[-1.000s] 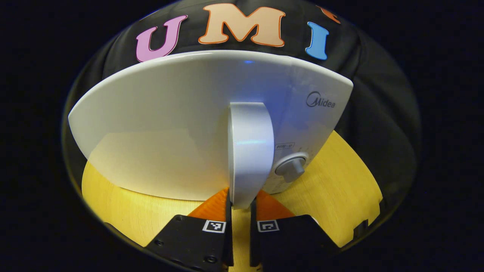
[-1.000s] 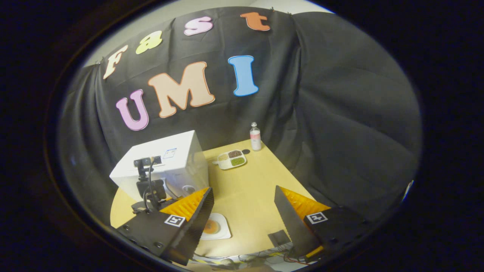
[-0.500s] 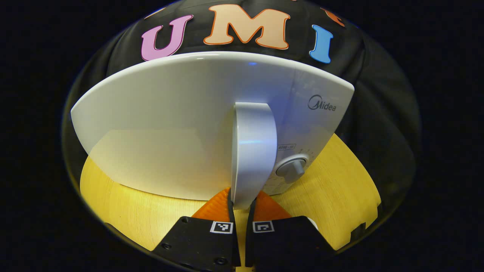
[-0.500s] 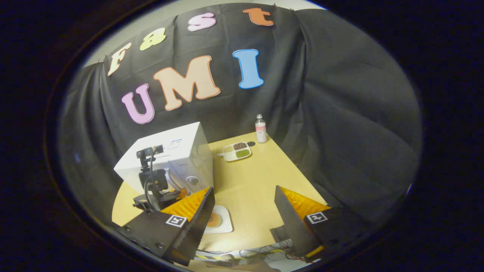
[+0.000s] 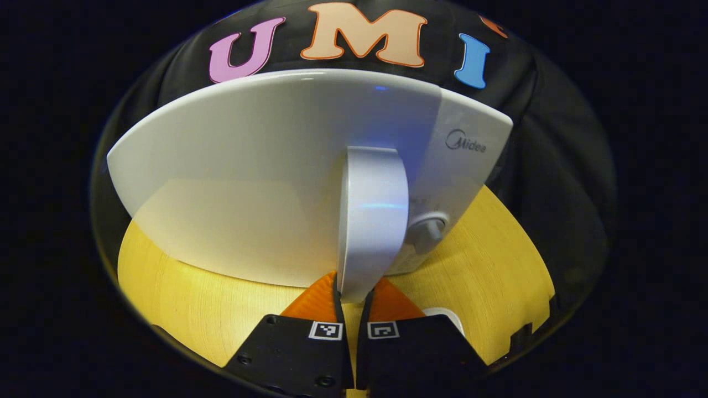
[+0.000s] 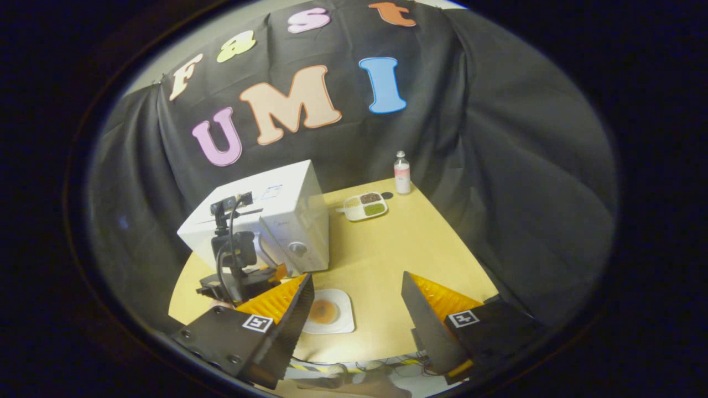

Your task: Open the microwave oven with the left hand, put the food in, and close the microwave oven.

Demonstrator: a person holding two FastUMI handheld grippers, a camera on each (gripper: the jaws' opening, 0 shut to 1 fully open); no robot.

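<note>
The light wooden table (image 6: 409,243) is carrying the white box-shaped microwave oven (image 6: 287,215), which is sitting toward the table's left rear part in the right gripper view. On the oven's control panel, beside the grey round dial (image 5: 428,232), a grey brand mark is reading "Midea"; a small sticker on the oven's top is too small to read. The white door (image 5: 249,182) is swinging out: compared with one second ago, the panel strip beside it is appearing narrower and the dial is now partly hidden behind the white vertical door handle (image 5: 371,221).

The left gripper (image 5: 352,296) is clamping that handle at its lower end, both fingers pressing on it, tighter together than one second ago. The right gripper (image 6: 357,309) is hovering above the table's near edge with its fingers spread wide apart, gripping nothing; its view has shifted, so the oven is appearing higher than before.

The white square plate (image 6: 330,312) carrying a round orange-brown food item (image 6: 323,311) is lying on the table in front of the oven. A white divided tray (image 6: 364,205) and a small clear bottle with a pink label (image 6: 402,174) are standing at the far edge.
</note>
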